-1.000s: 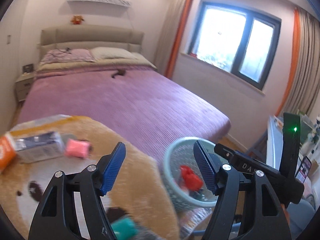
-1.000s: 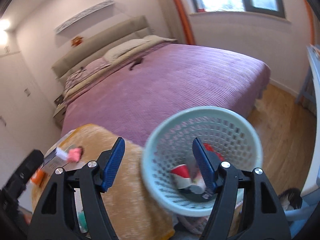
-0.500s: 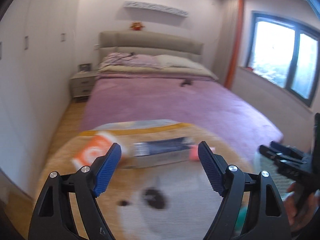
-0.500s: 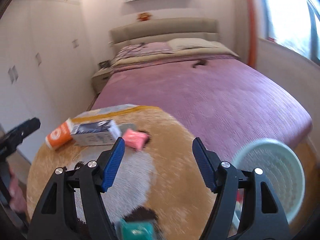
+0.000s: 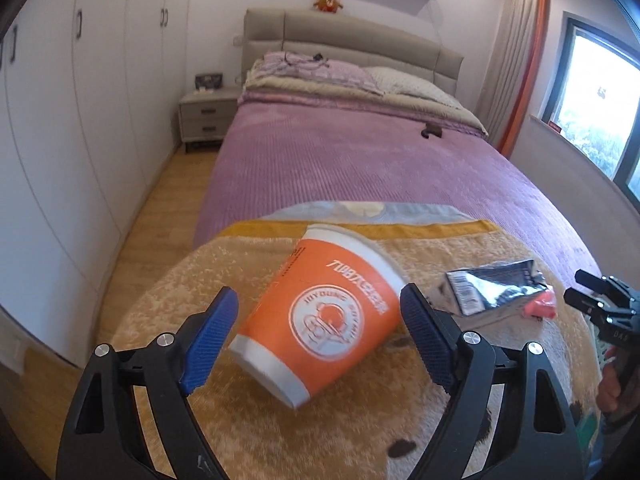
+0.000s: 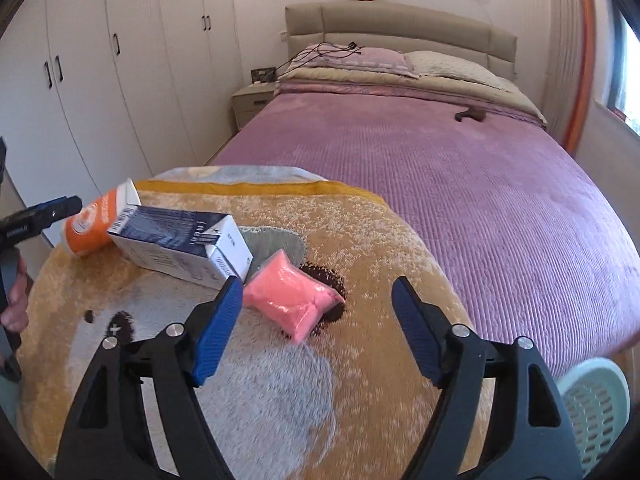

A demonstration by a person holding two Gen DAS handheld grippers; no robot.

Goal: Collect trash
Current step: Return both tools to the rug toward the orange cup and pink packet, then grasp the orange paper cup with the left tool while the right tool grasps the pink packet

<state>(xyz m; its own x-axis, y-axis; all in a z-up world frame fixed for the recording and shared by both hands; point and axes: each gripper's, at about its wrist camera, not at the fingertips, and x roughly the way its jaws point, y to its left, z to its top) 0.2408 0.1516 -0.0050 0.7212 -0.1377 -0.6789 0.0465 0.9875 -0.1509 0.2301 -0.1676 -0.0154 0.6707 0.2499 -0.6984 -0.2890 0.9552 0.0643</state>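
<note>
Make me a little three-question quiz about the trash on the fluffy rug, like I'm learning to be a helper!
1. True or false: the orange cup lies on its side on the rug.
2. Which thing lies nearest the right gripper?
A. the pink packet
B. the blue and white carton
C. the green basket
3. Fill in: the left gripper has its jaws spread on either side of the orange ____.

Key: 1 true; 2 A; 3 cup. The right jaws are opening with nothing gripped, and the left jaws do not press the cup.
</note>
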